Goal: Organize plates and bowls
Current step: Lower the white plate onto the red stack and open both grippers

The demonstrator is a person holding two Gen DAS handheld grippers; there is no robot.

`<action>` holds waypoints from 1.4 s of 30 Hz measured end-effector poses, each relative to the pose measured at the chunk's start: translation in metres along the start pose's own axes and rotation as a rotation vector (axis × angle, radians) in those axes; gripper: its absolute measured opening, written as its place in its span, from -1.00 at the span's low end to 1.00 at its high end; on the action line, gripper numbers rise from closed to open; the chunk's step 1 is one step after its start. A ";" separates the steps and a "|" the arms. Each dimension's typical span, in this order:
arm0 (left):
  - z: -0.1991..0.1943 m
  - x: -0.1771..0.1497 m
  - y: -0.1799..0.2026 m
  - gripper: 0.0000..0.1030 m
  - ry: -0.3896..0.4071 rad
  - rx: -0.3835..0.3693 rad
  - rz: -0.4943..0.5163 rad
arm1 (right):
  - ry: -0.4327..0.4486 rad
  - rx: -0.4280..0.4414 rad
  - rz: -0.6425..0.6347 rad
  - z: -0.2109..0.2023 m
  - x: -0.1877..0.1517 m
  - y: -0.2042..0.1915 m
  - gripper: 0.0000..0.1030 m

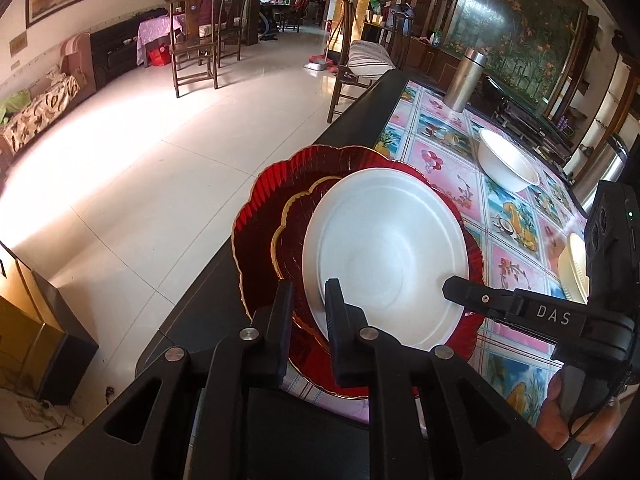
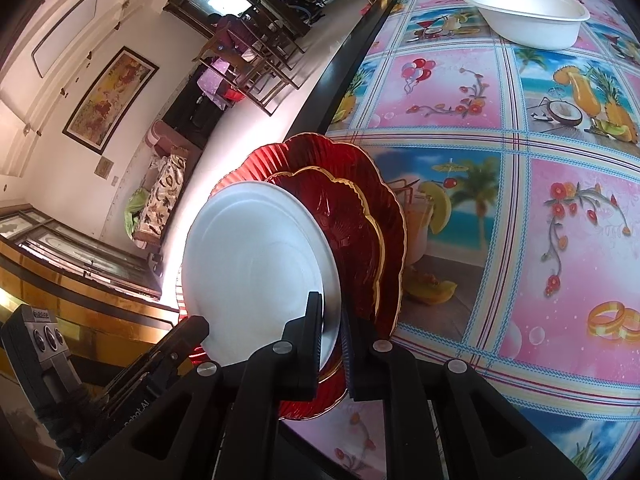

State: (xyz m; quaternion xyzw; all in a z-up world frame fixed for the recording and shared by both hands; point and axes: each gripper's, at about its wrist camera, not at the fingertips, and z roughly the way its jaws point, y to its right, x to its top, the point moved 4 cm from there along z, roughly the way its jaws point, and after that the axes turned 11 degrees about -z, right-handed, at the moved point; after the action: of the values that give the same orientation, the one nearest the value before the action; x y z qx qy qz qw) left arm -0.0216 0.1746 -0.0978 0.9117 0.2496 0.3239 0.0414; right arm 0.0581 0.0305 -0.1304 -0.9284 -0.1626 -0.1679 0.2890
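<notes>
A stack of three plates sits at the table's left edge: a large red fluted plate [image 1: 256, 240] [image 2: 392, 208], a smaller gold-rimmed red plate [image 1: 292, 232] [image 2: 352, 220] and a white plate [image 1: 384, 248] [image 2: 256, 264] on top. My left gripper [image 1: 310, 296] [image 2: 196, 326] clamps the stack's near left rim, one finger on the white plate and one outside the red ones. My right gripper [image 2: 332, 308] [image 1: 456, 292] clamps the opposite rim the same way. I cannot tell whether the stack rests on the table or hangs just above it.
A white bowl [image 1: 506, 164] [image 2: 528, 16] stands farther back on the picture-print tablecloth [image 2: 560, 240]. A steel flask [image 1: 466, 80] stands behind it. A pale dish [image 1: 574, 268] shows at the right, half hidden by the right gripper's body. Tiled floor lies beyond the table's dark border [image 1: 352, 120].
</notes>
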 end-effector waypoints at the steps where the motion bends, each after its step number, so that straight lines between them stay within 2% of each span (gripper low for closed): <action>1: -0.003 0.001 0.000 -0.74 0.022 0.017 0.006 | 0.001 -0.002 -0.001 0.000 0.000 0.000 -0.79; 5: -0.014 0.007 -0.004 -0.74 0.089 0.056 0.017 | 0.004 -0.014 -0.004 0.001 0.001 0.000 -0.78; 13: -0.015 0.009 -0.004 -0.73 0.104 0.075 0.027 | 0.003 -0.014 -0.002 0.001 0.001 0.001 -0.77; 20: -0.015 0.011 -0.009 -0.72 0.110 0.099 0.008 | -0.001 -0.088 -0.098 0.002 0.001 -0.012 -0.66; 21: -0.016 0.012 -0.011 -0.69 0.112 0.103 0.002 | 0.000 -0.100 -0.116 0.002 0.001 -0.014 -0.65; 23: -0.019 0.016 -0.016 -0.34 0.126 0.108 -0.015 | -0.003 -0.108 -0.157 0.001 0.000 -0.020 -0.43; 25: -0.026 0.020 -0.022 -0.03 0.158 0.120 -0.037 | 0.010 -0.123 -0.181 -0.003 0.000 -0.023 -0.32; 26: -0.030 0.022 -0.024 0.03 0.178 0.126 -0.046 | 0.025 -0.133 -0.187 -0.008 0.000 -0.024 -0.26; 29: -0.038 0.028 -0.026 0.03 0.218 0.134 -0.056 | 0.075 -0.132 -0.190 -0.026 0.003 -0.022 -0.15; 34: -0.041 0.024 -0.010 0.03 0.226 0.092 -0.027 | 0.136 -0.135 -0.135 -0.051 0.010 -0.004 -0.03; 40: -0.039 0.007 0.029 0.03 0.192 0.045 0.065 | 0.124 -0.116 -0.101 -0.055 0.008 0.010 -0.02; 42: -0.039 0.001 0.043 0.09 0.183 0.028 0.100 | 0.120 -0.111 -0.095 -0.055 0.006 0.015 -0.02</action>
State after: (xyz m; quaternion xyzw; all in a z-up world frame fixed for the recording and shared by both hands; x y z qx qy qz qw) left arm -0.0266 0.1338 -0.0564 0.8899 0.2111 0.4041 -0.0105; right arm 0.0570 -0.0124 -0.0923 -0.9225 -0.1791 -0.2454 0.2382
